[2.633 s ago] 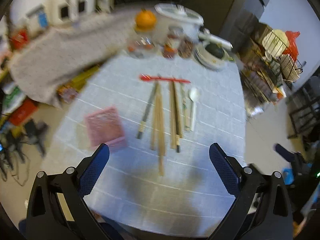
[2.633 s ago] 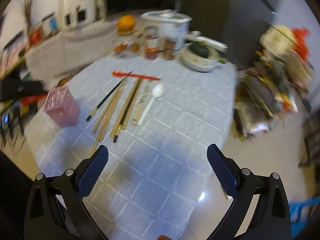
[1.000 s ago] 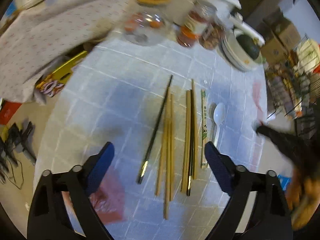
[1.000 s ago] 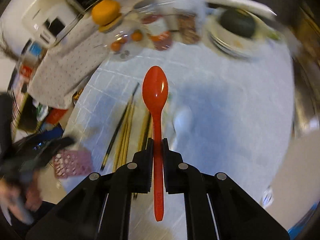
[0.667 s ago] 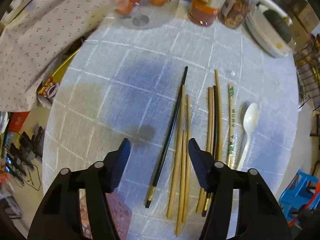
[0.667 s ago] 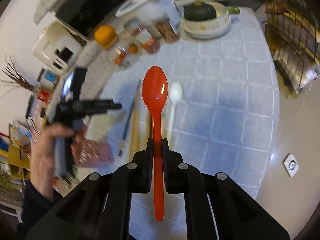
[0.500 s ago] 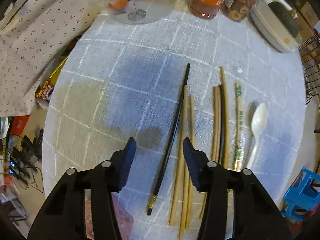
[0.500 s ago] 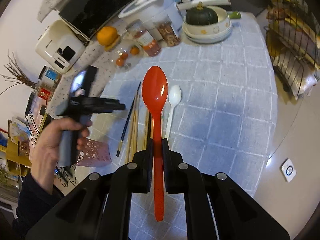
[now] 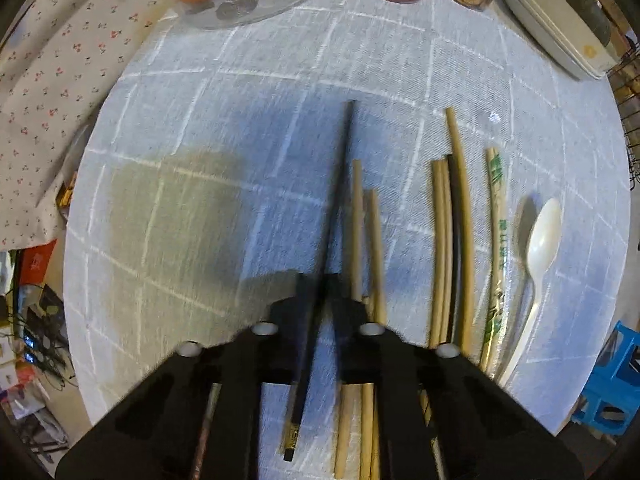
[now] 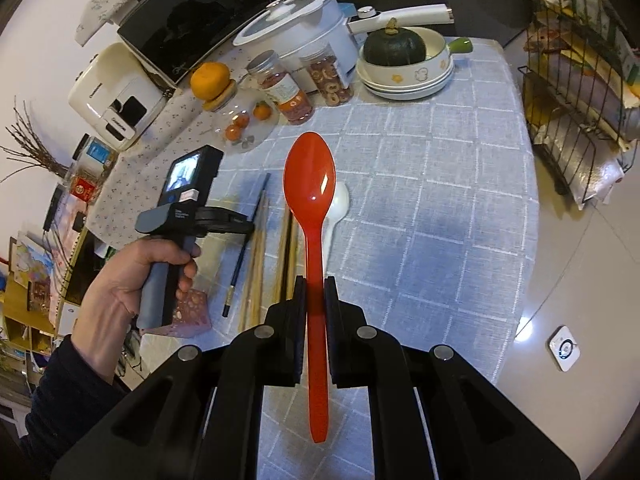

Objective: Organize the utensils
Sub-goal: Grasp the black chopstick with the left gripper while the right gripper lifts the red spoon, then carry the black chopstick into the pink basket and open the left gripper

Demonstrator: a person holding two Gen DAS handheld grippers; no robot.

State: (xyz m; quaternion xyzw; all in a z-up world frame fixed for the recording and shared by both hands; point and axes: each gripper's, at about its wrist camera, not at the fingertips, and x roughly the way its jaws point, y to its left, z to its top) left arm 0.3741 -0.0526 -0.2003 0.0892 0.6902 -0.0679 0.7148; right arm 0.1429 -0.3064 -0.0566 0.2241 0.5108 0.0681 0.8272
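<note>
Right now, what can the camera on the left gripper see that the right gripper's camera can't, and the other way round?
Only the left wrist view shows the left gripper pinching the black chopstick up close, plus the paper-wrapped chopsticks.

Only the right wrist view shows the right gripper clamped on the red spoon, the person's hand, the green squash and the pink holder.

Both show the white spoon, the wooden chopsticks and the checked tablecloth.

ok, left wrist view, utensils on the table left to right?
Black chopstick in the left fingers → tan pair → tan and black bundle → wrapped chopsticks → white spoon.
</note>
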